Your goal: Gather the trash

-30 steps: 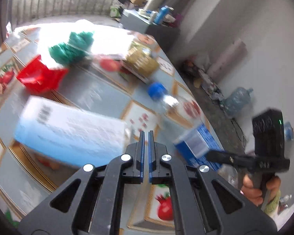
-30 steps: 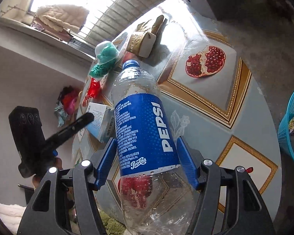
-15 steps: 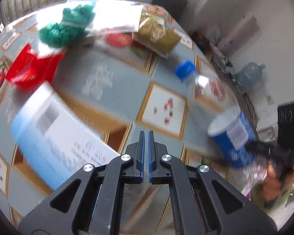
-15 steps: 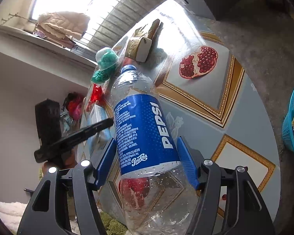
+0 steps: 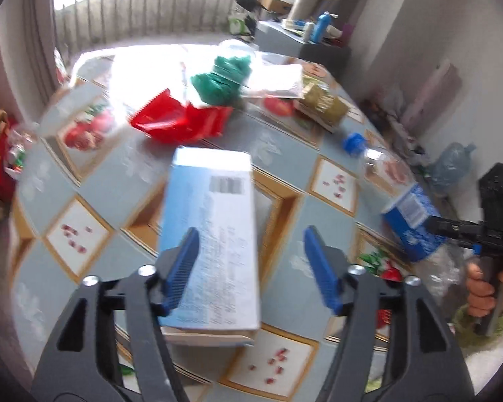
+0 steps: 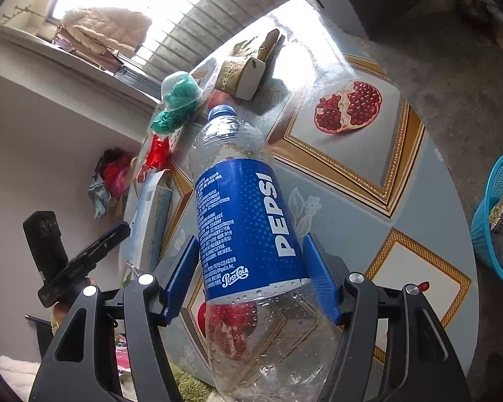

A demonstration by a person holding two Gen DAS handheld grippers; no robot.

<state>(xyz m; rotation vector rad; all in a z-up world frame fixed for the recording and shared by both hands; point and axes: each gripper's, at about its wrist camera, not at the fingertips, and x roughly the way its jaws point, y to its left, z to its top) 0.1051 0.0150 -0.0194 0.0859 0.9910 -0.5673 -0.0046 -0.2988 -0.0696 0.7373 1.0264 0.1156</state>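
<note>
Step in hand: picking up trash from the tabletop (image 5: 285, 154); one piece secured, second being approached.

Right hand-held gripper (image 6: 251, 278): pinching the Pepsi bottle (image 6: 244, 221) by its label, cap toward upper centre of the frame, bottle lifted over the patterned cloth. Grip and pose match the earlier right-wrist frames; no visible change.

Left hand-held gripper (image 5: 249, 273): jaws opening, now spread wide. Blue carton (image 5: 211, 234) lies flat on the tabletop at centre frame, its near end under the left-side finger and partly between the jaws; pads not pressing on it. Left view is motion-blurred, so contact with the left pad cannot be ruled out.

Change from earlier left-wrist frames: jaws were pressed together then, and the carton sat off to the lower left of the frame; now it runs up the middle, roughly in line with the gripper.

Other trash waiting: red wrapper (image 5: 181, 122), green netting (image 5: 224, 78), gold pack (image 5: 322, 107), all in the upper half of the left view.

Blue basket (image 6: 499, 217) at right edge of the right view, beyond the tabletop, already holding wrappers; probably the drop point.

Next move calls for: centring the carton across its narrow width between the jaws, lowering, then closing.
</note>
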